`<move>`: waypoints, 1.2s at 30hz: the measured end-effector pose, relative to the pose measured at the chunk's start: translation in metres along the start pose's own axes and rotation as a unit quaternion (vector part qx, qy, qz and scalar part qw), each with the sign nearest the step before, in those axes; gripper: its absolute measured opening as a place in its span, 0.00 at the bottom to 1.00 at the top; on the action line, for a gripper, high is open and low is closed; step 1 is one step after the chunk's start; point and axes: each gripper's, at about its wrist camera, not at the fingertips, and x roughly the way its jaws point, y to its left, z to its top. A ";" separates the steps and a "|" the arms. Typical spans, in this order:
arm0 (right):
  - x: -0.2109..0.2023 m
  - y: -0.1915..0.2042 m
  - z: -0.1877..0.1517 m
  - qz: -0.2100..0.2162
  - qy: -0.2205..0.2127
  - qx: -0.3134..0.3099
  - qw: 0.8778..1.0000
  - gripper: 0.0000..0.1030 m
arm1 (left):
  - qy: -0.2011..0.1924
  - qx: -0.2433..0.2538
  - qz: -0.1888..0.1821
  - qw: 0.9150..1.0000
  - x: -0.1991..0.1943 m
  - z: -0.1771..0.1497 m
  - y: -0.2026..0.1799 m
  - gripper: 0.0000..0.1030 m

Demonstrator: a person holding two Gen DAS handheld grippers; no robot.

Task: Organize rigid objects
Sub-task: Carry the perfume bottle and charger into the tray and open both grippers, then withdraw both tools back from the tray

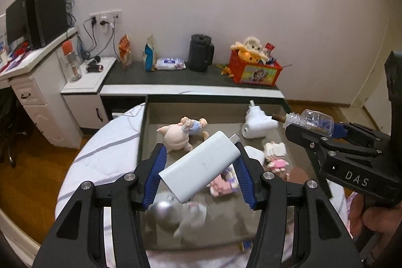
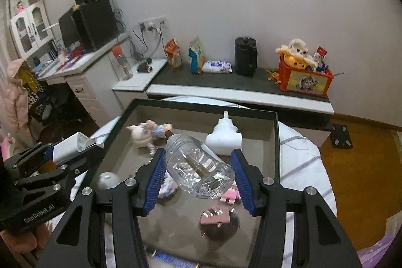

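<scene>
Both grippers hang over the tray (image 1: 148, 117) w/ nothing in their way. Tray holds a pig figure (image 1: 179, 135), white plug adapter (image 1: 258, 123), pink block toy (image 1: 275, 156) (others blurred). Left gripper (image 1: 199, 178) clamps white power bank (image 1: 201, 165); right gripper (image 2: 198, 177) clamps clear bottle (image 2: 199, 167), both above tray.

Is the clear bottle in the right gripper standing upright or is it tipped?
Tipped. The clear bottle lies slanted between the right gripper's blue pads, neck pointing away over the tray.

The smooth white plastic power bank (image 1: 201, 165) looks matt; the clear plastic bottle (image 2: 198, 167) is glossy; the tray's grey lining (image 2: 251, 140) seems soft, felt-like; blue ribbed rubber pads (image 1: 245, 178).
</scene>
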 end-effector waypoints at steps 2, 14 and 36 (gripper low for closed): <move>0.016 -0.005 0.001 -0.002 0.014 0.003 1.000 0.52 | 0.013 0.000 -0.002 1.000 0.017 0.003 -0.001 0.53; 0.074 -0.027 -0.008 -0.012 0.079 0.021 0.997 0.53 | 0.065 0.017 0.011 0.998 0.076 -0.004 -0.007 0.54; -0.018 -0.026 -0.032 0.058 0.026 0.144 0.988 0.85 | -0.047 -0.022 0.078 0.996 -0.076 -0.026 0.005 1.00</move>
